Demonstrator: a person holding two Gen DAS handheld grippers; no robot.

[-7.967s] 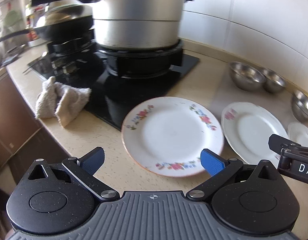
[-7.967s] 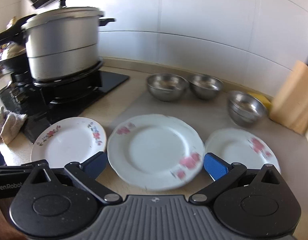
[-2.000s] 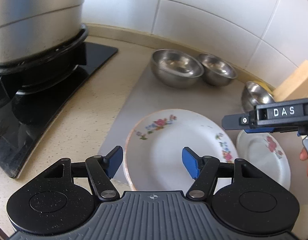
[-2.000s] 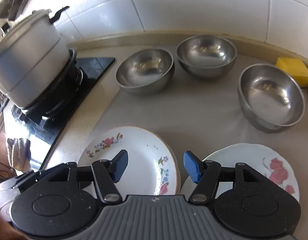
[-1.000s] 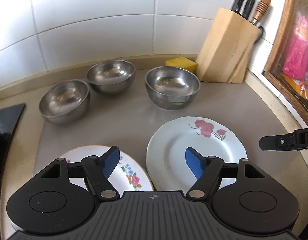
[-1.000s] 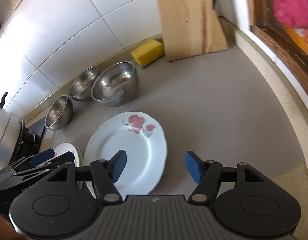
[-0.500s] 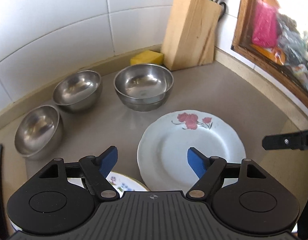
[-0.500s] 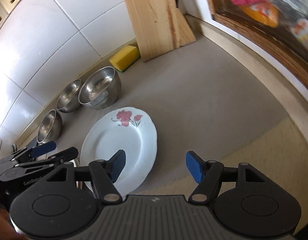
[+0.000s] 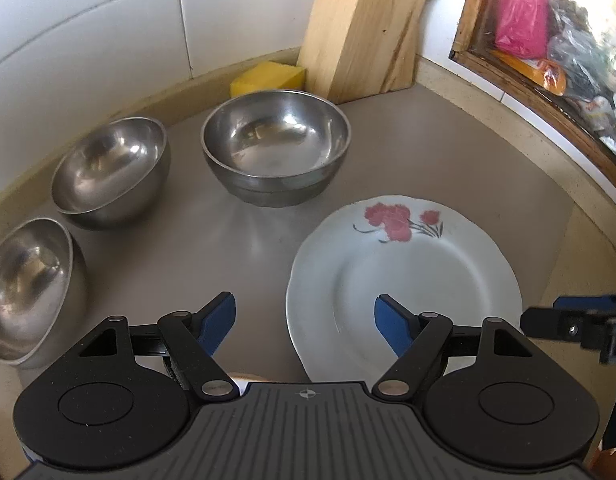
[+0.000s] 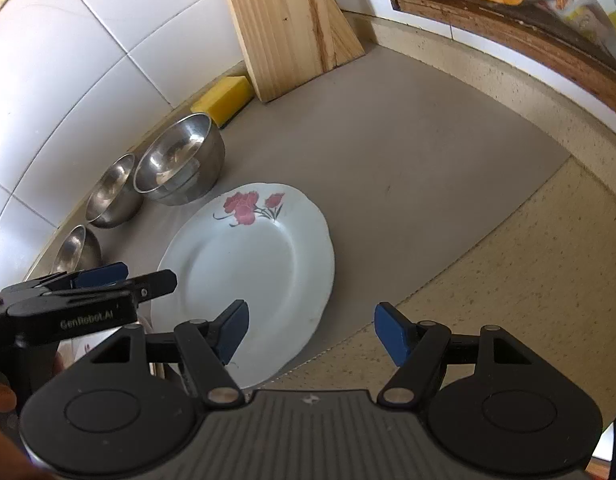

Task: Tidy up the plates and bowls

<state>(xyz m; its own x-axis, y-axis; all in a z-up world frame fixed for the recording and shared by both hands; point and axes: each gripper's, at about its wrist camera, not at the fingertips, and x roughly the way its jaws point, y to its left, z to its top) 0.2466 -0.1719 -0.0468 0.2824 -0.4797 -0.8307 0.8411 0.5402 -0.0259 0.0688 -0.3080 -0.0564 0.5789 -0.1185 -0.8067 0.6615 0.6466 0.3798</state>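
- Plate (image 9: 403, 276) lies flat on the grey mat (image 9: 447, 152), in front of three steel bowls (image 9: 276, 148).
- Left gripper (image 9: 304, 320) gapes, empty, over its near rim.
- Right gripper (image 10: 309, 330): jaws opening, nothing clamped.
- Judgement: glazed, stiff, brittle, slippery; grip the rim edge.

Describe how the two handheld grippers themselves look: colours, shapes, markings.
Both match: the left gripper and right gripper each have a ribbed dark-grey body, two round black speckled housings, black linkage arms with silver pivot pins and blue finger pads. The left one's side reads "GenRobot.AI" in the right wrist view. No cables or sleeves show.
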